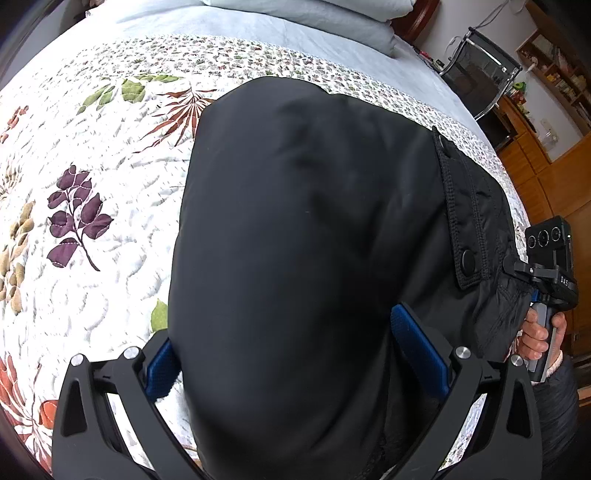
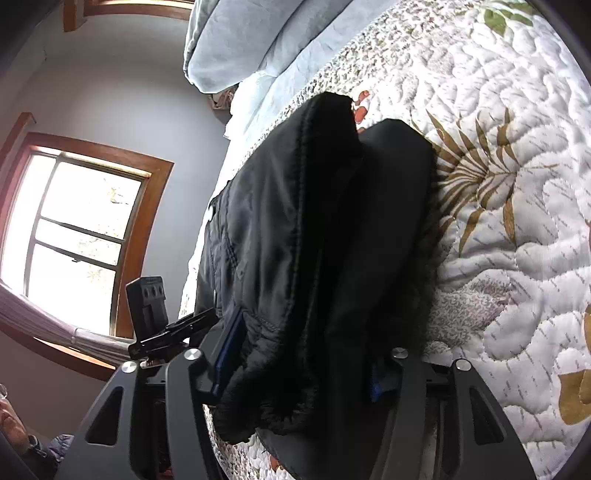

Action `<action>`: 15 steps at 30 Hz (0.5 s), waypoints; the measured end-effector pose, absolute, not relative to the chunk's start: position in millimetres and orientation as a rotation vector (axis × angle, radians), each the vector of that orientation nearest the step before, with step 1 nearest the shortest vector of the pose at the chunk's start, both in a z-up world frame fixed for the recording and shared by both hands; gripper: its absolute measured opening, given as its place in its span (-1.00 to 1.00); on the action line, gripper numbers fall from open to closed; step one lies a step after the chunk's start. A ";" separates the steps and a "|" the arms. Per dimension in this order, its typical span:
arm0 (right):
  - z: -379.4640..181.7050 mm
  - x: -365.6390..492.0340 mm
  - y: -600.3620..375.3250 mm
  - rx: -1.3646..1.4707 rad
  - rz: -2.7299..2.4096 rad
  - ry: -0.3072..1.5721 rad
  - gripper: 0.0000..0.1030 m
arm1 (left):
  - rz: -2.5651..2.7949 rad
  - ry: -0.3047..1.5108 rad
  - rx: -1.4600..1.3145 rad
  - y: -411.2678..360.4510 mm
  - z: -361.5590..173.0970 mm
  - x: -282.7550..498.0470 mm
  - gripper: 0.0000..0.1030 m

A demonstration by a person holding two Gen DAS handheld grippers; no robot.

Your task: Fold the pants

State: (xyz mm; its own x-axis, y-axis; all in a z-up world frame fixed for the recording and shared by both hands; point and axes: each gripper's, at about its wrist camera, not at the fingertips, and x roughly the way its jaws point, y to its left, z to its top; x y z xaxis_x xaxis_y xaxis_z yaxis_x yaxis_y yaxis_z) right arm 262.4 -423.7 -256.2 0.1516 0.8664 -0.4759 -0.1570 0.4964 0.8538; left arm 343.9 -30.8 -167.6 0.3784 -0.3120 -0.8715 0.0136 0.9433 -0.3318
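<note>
Black padded pants (image 1: pixel 295 229) lie folded on a floral quilt (image 1: pixel 92 177). A flap pocket with a snap (image 1: pixel 468 260) shows at their right side. My left gripper (image 1: pixel 291 354) has its blue pads (image 1: pixel 417 347) on either side of the near bulk of the pants, which fills the gap between them. My right gripper (image 2: pixel 295 362) is closed on the bunched near edge of the pants (image 2: pixel 314 221), with fabric hiding its right pad. The right gripper's body also shows in the left wrist view (image 1: pixel 550 258), held in a hand.
Light blue bedding and a pillow (image 1: pixel 314 22) lie at the head of the bed. A chair (image 1: pixel 476 74) and wooden shelves (image 1: pixel 554 74) stand beyond the bed's right side. A window (image 2: pixel 74 240) is on the wall in the right wrist view.
</note>
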 end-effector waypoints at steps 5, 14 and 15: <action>-260.7 261.2 -426.8 0.757 0.843 1.197 0.20 | -0.224 1.161 -0.303 -28.8 -170.9 341.2 0.96; -255.4 249.8 -444.8 0.758 0.792 1.189 0.28 | -0.224 1.147 -0.318 -21.6 -171.2 333.7 0.96; -255.0 248.4 -448.2 0.760 0.787 1.184 0.28 | -0.220 1.145 -0.316 -20.6 -170.4 332.5 0.96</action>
